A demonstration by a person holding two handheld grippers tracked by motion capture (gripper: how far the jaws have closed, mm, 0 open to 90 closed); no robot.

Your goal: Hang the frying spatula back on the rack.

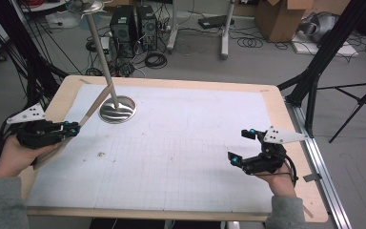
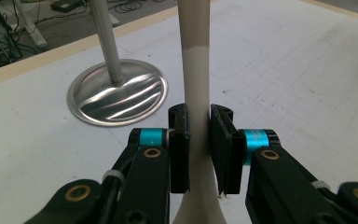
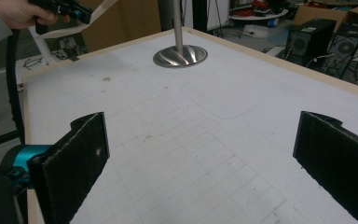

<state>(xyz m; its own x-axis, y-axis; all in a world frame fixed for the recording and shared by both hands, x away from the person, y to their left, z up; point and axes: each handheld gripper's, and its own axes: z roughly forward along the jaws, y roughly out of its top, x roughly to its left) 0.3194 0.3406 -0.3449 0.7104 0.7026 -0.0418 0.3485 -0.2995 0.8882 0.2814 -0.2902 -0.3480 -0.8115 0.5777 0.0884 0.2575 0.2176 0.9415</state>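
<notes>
My left gripper [image 1: 74, 128] is at the table's left edge, shut on the handle of a long beige utensil [image 1: 97, 102]. The handle runs up and to the right toward the metal stand [image 1: 117, 109]. In the left gripper view both pads clamp the beige utensil [image 2: 195, 70] at my left gripper [image 2: 199, 116], and the handle widens below the jaws. The stand's round steel base [image 2: 116, 93] sits just beyond, with its thin pole [image 1: 100, 52] rising. My right gripper [image 1: 240, 146] hovers open over the mat's right side, and my right gripper [image 3: 204, 123] has nothing between its pads.
A white grid mat [image 1: 181, 157] covers the wooden table [image 1: 293, 191]. A small stain [image 1: 101, 154] marks the mat. Computer towers [image 1: 133, 24], cables and cardboard boxes [image 1: 279, 16] stand on the floor beyond. Black frame legs [image 1: 314, 71] rise at the right.
</notes>
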